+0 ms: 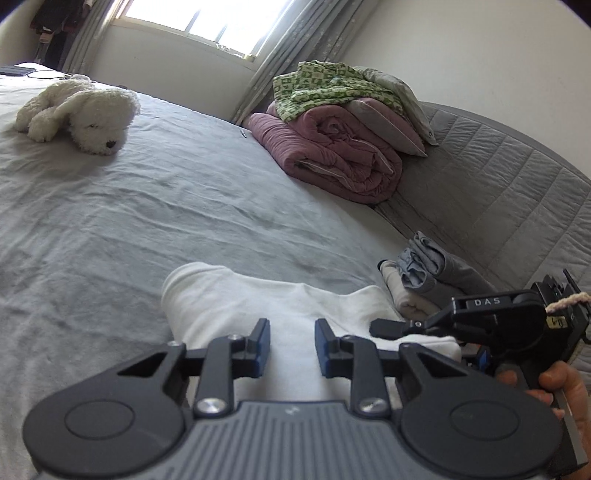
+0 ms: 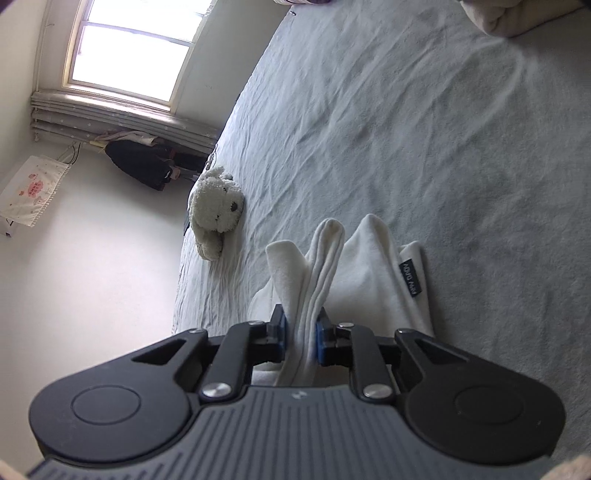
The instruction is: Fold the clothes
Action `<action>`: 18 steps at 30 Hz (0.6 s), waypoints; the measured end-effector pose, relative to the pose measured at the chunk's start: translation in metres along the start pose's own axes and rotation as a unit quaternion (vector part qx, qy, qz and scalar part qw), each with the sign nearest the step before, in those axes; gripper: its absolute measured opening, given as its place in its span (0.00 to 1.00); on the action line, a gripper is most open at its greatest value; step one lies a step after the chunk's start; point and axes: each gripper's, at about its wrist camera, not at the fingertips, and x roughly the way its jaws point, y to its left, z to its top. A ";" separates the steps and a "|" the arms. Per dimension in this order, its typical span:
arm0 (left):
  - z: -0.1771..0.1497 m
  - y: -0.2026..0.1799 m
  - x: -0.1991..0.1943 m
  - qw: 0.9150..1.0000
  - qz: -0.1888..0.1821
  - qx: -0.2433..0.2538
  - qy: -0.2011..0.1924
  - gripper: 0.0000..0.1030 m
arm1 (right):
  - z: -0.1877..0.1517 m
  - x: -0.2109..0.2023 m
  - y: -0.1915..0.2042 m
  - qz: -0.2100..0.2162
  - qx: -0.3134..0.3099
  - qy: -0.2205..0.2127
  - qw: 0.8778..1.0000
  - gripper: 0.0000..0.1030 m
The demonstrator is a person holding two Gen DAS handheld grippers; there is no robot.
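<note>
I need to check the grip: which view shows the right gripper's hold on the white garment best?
The right wrist view. There the right gripper has both blue pads shut on a bunched fold of the white garment. The left wrist view shows that gripper only from the side, its pads hidden.

Blown-out window (image 1: 207, 14) daylight, fisheye-warped edges

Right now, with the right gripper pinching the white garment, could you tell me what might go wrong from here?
The right gripper pinches only a bunched ridge of the white garment; lifting may drag the rest askew or let layers slip out.

The left gripper hangs open above the cloth, holding nothing, so the garment may slide on the grey sheet.

The folded clothes pile lies close beside it; a wide sweep could knock it.
</note>
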 end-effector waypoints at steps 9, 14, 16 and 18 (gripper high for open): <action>-0.033 -0.008 0.016 1.000 -0.009 0.028 -0.003 0.26 | -0.002 -0.005 -0.019 -0.031 -0.024 0.008 0.999 0.19; -0.038 -0.012 0.017 0.999 0.000 0.034 -0.021 0.28 | -0.006 -0.021 0.007 -0.075 -0.117 -0.047 0.989 0.25; -0.038 -0.013 0.016 0.999 -0.004 0.042 -0.018 0.29 | -0.012 -0.027 0.021 -0.099 -0.172 -0.090 0.976 0.25; -0.039 -0.014 0.015 0.999 -0.008 0.051 -0.016 0.29 | -0.019 -0.027 0.035 -0.113 -0.226 -0.120 0.960 0.25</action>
